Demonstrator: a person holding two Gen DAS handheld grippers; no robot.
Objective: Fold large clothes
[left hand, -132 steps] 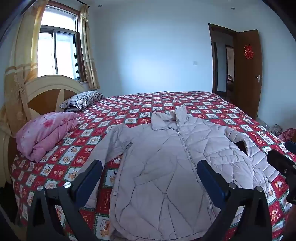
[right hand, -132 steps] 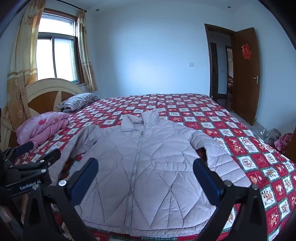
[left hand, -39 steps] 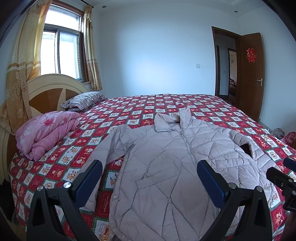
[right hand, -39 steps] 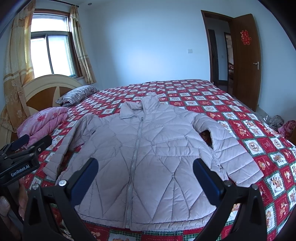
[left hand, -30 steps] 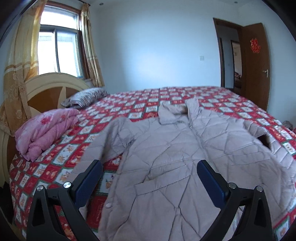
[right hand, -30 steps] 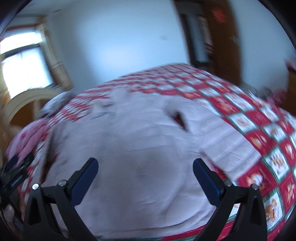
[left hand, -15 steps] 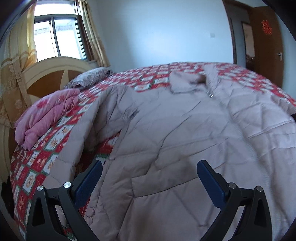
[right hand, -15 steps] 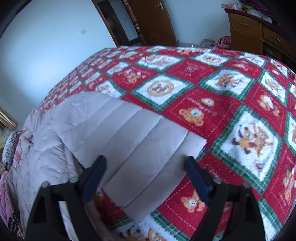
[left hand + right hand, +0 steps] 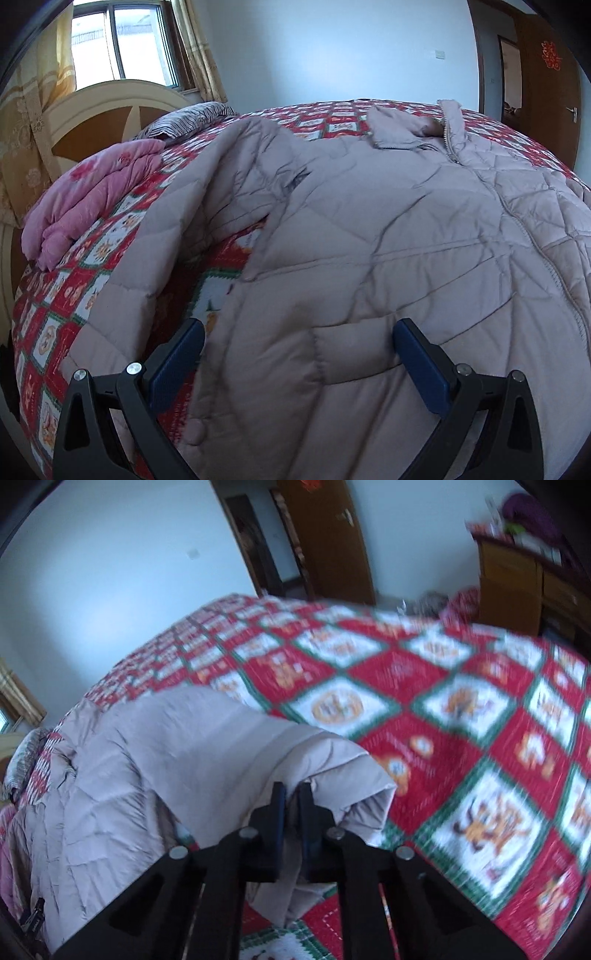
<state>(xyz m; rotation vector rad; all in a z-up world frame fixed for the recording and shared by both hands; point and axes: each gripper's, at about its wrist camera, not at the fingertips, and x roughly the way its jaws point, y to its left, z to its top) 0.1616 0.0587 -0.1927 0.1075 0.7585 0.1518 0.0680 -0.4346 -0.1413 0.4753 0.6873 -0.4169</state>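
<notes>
A pale quilted jacket [image 9: 369, 236] lies face up, zipped, on the bed's red patterned quilt [image 9: 62, 295]. My left gripper [image 9: 299, 354] hovers open over its lower left side, the blue pads straddling a pocket seam without pressing on it. The jacket's left sleeve [image 9: 173, 236] runs down along the bed edge. In the right wrist view my right gripper [image 9: 290, 794] is shut on the cuff end of the jacket's right sleeve [image 9: 221, 746], with the fabric bunched between the pads and lifted off the quilt [image 9: 461, 738].
A pink folded blanket [image 9: 85, 199] and a striped pillow [image 9: 184, 118] lie by the headboard [image 9: 88, 122] at the left. A wooden door [image 9: 325, 542] and a wooden dresser [image 9: 517, 583] stand beyond the bed on the right.
My right gripper swung to the sleeve end, closed on its cuff and raised it. My left gripper dropped lower and closer over the jacket's lower left side, still open.
</notes>
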